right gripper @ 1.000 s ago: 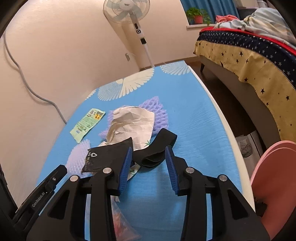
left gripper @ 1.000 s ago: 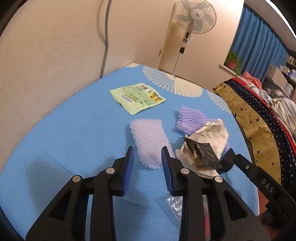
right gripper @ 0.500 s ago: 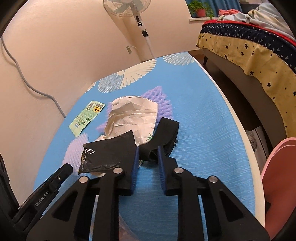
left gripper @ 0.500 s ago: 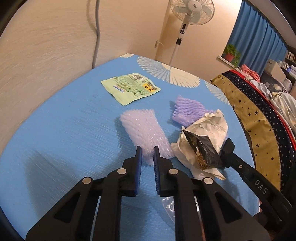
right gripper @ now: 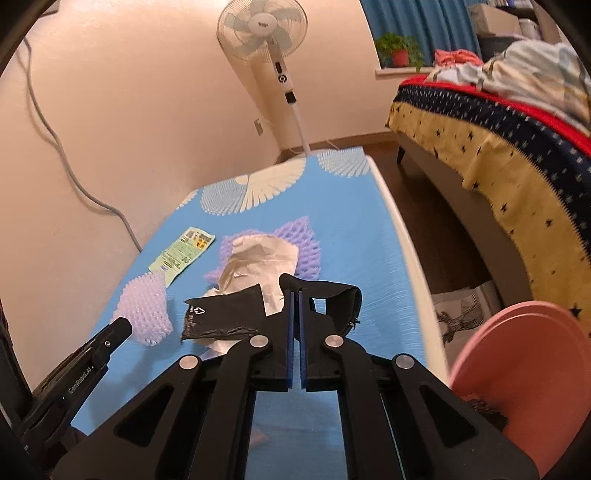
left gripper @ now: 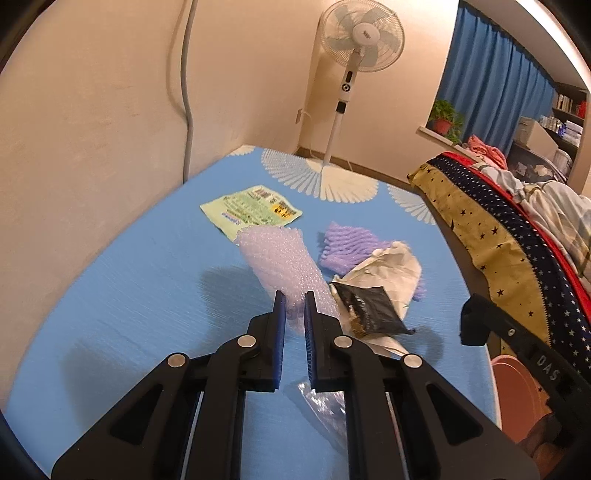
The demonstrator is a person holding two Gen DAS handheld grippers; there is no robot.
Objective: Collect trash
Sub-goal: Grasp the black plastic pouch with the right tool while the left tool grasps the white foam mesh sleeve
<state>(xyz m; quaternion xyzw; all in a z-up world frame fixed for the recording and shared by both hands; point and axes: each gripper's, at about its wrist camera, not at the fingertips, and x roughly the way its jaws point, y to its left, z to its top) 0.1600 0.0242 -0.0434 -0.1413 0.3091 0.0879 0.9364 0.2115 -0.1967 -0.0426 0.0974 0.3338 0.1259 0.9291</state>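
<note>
In left tool point(left gripper: 294, 302): foam sleeve point(left gripper: 282, 260) (long axis pointing away, up-left)

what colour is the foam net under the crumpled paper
Purple foam net, clearest in the left wrist view.

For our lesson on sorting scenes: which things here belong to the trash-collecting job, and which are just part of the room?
Job:
bubble wrap, pinched by left gripper
black strap, pinched by right gripper
green wrapper
purple foam net
crumpled paper
black pouch

Room:
fan
bed
potted plant
curtain
</note>
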